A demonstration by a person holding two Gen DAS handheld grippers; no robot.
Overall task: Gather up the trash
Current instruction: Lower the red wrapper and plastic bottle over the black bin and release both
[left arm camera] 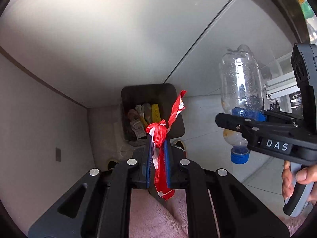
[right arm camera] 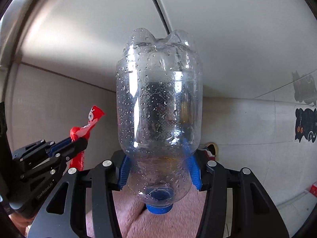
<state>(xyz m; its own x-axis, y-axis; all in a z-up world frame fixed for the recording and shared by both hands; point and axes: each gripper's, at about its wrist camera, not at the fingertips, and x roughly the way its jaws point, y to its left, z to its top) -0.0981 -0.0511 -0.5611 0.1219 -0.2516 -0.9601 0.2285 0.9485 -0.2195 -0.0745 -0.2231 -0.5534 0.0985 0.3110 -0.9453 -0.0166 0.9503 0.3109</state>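
My left gripper [left arm camera: 158, 138] is shut on a knotted red and white wrapper [left arm camera: 158, 132], held in the air above and in front of a dark trash bin [left arm camera: 172, 95] on the floor. The bin holds several pieces of trash, one a yellow mesh piece [left arm camera: 155, 112]. My right gripper [right arm camera: 158, 156] is shut on a clear plastic bottle [right arm camera: 158, 103] with a blue cap [right arm camera: 159, 209], cap toward the camera. The bottle [left arm camera: 240, 91] and right gripper [left arm camera: 233, 119] show at the right of the left wrist view; the left gripper [right arm camera: 76, 140] and wrapper [right arm camera: 87, 127] show at the left of the right wrist view.
White cabinet panels and walls [left arm camera: 99, 39] rise behind the bin. The floor is pale tile [left arm camera: 208, 115]. A black cat sticker [right arm camera: 305, 125] is on the right wall. A pink fuzzy sleeve [left arm camera: 154, 218] lies under the grippers. Shoes [left arm camera: 179, 144] sit beside the bin.
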